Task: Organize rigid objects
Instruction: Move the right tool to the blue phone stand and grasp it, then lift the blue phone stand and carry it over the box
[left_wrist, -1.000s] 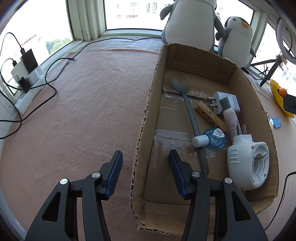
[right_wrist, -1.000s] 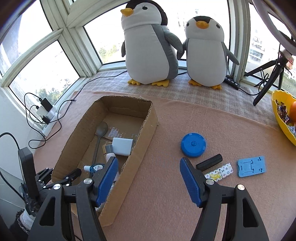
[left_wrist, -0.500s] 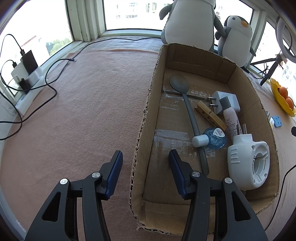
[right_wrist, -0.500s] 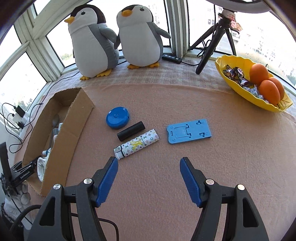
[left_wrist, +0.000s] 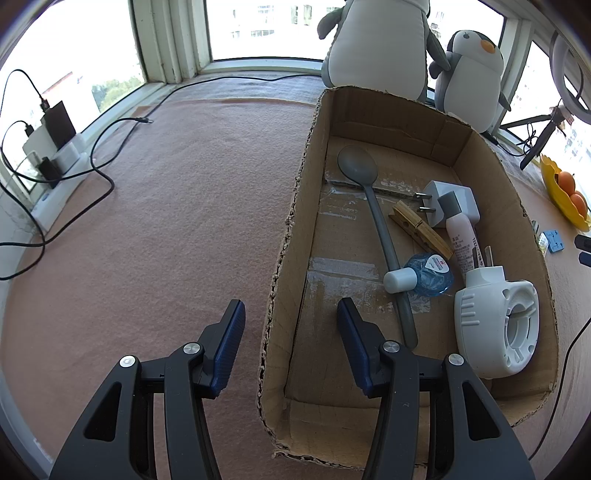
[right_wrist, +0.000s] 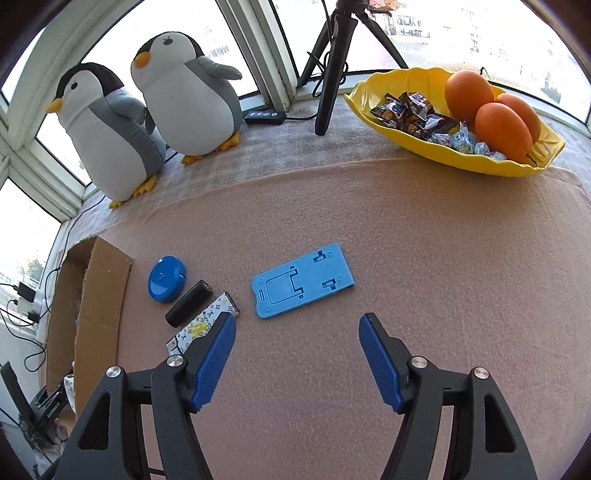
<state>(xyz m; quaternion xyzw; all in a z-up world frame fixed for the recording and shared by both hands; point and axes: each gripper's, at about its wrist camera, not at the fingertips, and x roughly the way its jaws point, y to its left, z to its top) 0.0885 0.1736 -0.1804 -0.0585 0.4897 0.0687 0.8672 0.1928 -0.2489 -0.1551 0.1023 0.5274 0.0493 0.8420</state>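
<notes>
Right gripper (right_wrist: 297, 334) wide open, holding nothing, above pink cloth. Just ahead: flat blue plastic stand (right_wrist: 303, 285), slotted face up. Left of it: patterned tube (right_wrist: 202, 325), black cylinder (right_wrist: 188, 303), round blue disc (right_wrist: 167, 279). Left gripper (left_wrist: 291, 319) open, empty, straddling near wall of cardboard box (left_wrist: 291, 229); inside: grey spoon (left_wrist: 373, 206), wooden clothespin (left_wrist: 421, 229), white plug (left_wrist: 448, 201).

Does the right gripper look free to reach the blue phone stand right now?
Probably yes. The right gripper is open and empty, and the blue phone stand lies flat on bare cloth just ahead of it, with nothing between them.
</notes>
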